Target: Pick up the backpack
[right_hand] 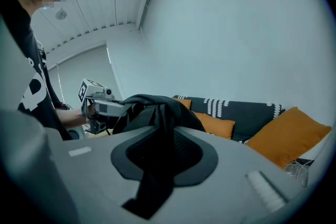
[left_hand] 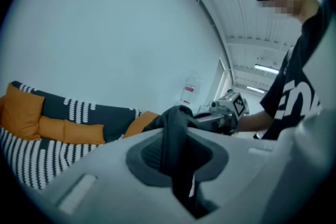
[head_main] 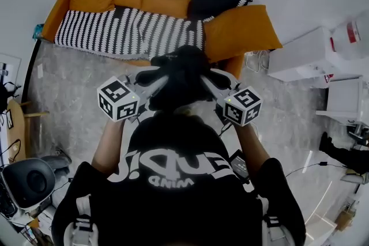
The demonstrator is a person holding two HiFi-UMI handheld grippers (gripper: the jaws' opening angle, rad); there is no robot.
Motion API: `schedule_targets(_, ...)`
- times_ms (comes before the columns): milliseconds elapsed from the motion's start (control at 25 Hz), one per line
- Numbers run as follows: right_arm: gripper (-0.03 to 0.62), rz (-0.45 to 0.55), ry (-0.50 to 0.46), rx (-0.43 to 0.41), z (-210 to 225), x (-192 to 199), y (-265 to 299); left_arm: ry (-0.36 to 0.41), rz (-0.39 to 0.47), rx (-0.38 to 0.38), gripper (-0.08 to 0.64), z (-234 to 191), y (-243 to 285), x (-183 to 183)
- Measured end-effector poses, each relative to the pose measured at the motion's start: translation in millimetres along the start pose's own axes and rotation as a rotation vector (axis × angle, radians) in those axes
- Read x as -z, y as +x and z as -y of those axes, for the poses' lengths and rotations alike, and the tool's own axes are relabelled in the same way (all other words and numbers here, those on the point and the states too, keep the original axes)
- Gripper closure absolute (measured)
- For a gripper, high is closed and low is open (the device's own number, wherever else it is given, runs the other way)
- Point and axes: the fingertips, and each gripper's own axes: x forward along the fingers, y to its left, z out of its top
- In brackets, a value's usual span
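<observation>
Black backpack (head_main: pixel 183 69) gripped by left claw (head_main: pixel 157 82), right claw (head_main: pixel 212 82); sofa (head_main: pixel 127 31) edge near.

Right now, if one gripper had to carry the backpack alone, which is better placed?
Right, marginally. The right gripper clamps a broad fold of the backpack close to its body; the left gripper pinches a narrower strap. Both are shut, with the bag hanging between them.

The black backpack (head_main: pixel 182 75) hangs limp and bunched in the air, clear of the floor (head_main: pixel 75 83), one strap clamped at its left and one at its right.
</observation>
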Motion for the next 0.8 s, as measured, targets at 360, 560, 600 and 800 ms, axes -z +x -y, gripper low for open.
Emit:
schedule_targets(360,0.522,0.001,0.036,0.000,9.9,13.6,-12.6,-0.009,-0.029,0.006,0.512,8.5,17.0,7.0)
schedule_targets(560,0.522,0.014,0.042,-0.005,10.6,7.1,-9.1,-0.018,-0.024,0.007,0.512,6.0,15.3,0.6)
schedule_targets(600,0.522,0.016,0.044,-0.005,11.6,6.2,-9.0,-0.017,-0.023,0.008,0.512,6.0,16.1,-0.6)
schedule_targets(800,0.523,0.014,0.047,-0.003,14.8,4.7,-6.7,-0.018,-0.022,0.010,0.512,2.9,18.9,-3.2)
